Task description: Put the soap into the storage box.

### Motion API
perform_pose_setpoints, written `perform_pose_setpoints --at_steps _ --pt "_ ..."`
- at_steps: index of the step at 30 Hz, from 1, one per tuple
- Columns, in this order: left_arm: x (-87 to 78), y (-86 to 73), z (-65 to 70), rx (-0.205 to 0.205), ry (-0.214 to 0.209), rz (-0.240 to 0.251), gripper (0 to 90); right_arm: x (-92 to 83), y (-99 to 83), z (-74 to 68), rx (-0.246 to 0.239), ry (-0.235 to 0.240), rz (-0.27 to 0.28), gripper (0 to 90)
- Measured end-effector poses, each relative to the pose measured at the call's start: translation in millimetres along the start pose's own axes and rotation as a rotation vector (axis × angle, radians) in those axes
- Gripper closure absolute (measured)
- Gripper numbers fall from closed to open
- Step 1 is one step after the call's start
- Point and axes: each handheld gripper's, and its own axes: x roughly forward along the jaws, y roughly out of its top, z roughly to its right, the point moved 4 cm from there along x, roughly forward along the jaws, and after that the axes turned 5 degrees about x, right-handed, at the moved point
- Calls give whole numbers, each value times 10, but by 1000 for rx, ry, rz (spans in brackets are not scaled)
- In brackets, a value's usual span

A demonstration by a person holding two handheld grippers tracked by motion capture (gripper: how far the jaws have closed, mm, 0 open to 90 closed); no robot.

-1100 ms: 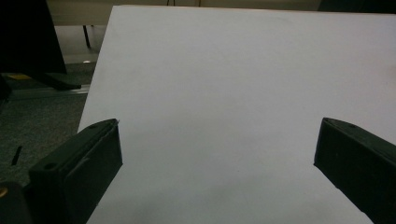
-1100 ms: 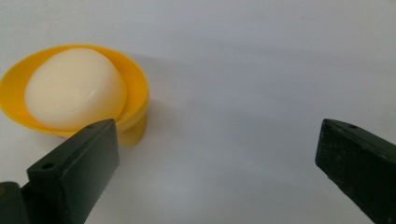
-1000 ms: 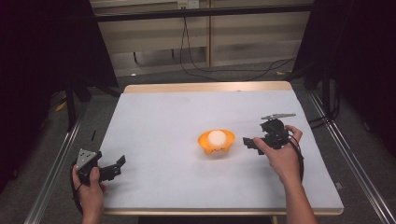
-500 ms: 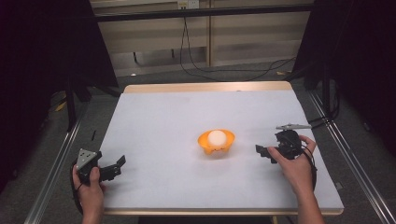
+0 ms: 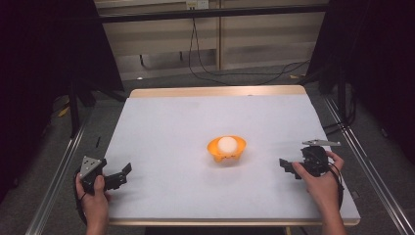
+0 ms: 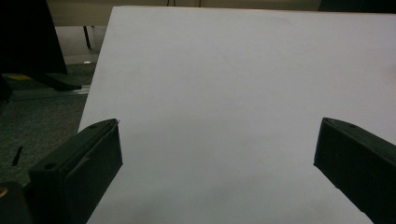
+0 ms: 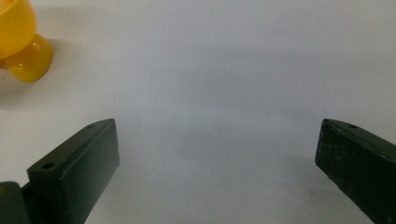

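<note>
The orange bowl (image 5: 226, 150) stands near the middle of the white table (image 5: 195, 122), and a white ball (image 5: 226, 143) lies inside it. Seen from the right gripper (image 5: 292, 169), the bowl is to its left and a little farther from the person, well apart from the jaws. In the right gripper view the same bowl (image 7: 18, 42) appears at the upper left corner, outside the line between the two jaws. The jaws of this gripper (image 7: 217, 154) stand wide apart and nothing is between them, only bare table.

The left gripper (image 5: 119, 176) is much farther from the bowl, near the left front corner of the table, and the bowl lies well to its right. Its jaws (image 6: 217, 154) are also spread wide and hold nothing; they point over the empty white surface.

In my judgement, the work looks finished, or almost: the ball is already in the bowl, and no other loose thing is on the table. Both hands rest low near the front edge, each on its own side. If something is left, it is perhaps only to put the grippers at rest.
</note>
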Motion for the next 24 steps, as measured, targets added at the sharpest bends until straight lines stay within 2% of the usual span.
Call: perform_pose_setpoints --at_steps 9,20,24 --pt "0 0 0 0 0 1 9 -134 -106 231 35 -34 22 0" --pt "0 0 1 0 2 0 9 -304 -226 485 36 -65 56 0" --pt "0 0 0 0 1 1 9 -360 -261 564 50 -74 69 0"
